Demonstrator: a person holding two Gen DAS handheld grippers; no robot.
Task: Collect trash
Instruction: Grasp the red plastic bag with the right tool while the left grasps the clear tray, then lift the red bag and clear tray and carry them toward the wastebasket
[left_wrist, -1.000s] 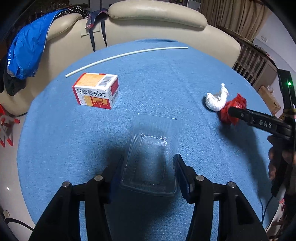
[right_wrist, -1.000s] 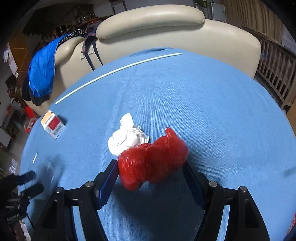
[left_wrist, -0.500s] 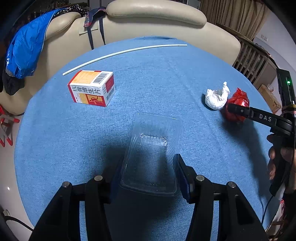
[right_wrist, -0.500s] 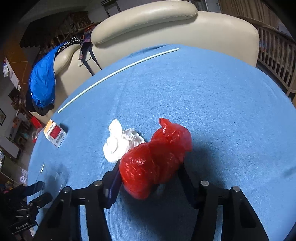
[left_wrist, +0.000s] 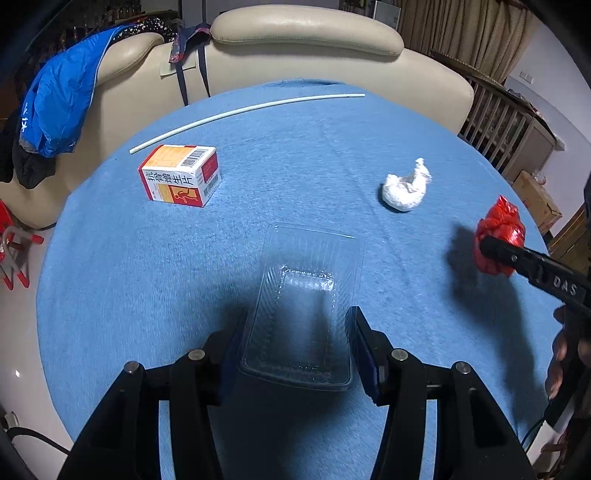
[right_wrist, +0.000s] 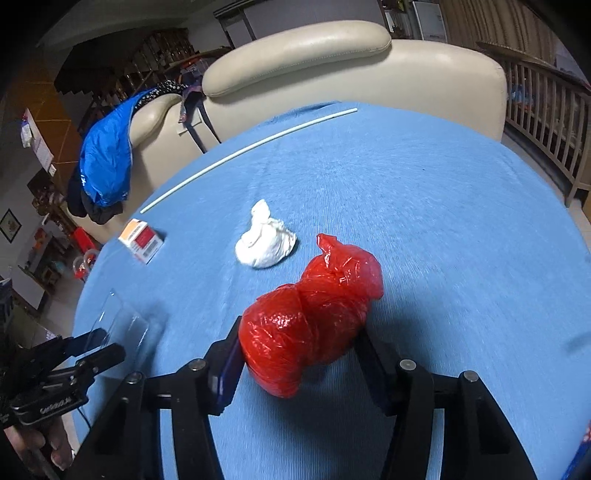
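A: State of the right gripper (right_wrist: 299, 354)?

B: Its jaws have just been closing and are now clamped on the red plastic bag (right_wrist: 314, 321). Both pads press its sides. In the left wrist view the bag sits at 3 o'clock, near the table edge.

A: And the left gripper (left_wrist: 297, 347)?

B: Partly closed on the clear plastic tray (left_wrist: 306, 306). The pads contact both long walls; the tray extends toward 12 o'clock from the jaws.

A: Remaining items on the blue tablecloth (left_wrist: 295, 147)?

B: The crumpled white tissue (left_wrist: 404, 188) lies at 2 o'clock in the left wrist view, apart from the bag. The medicine box (left_wrist: 181, 175) lies at 10 o'clock. A thin white rod (left_wrist: 243, 110) runs along the far side, toward 12 o'clock.

A: Background?

B: A cream sofa (left_wrist: 306, 44) with a blue jacket (left_wrist: 62, 96) draped over it.
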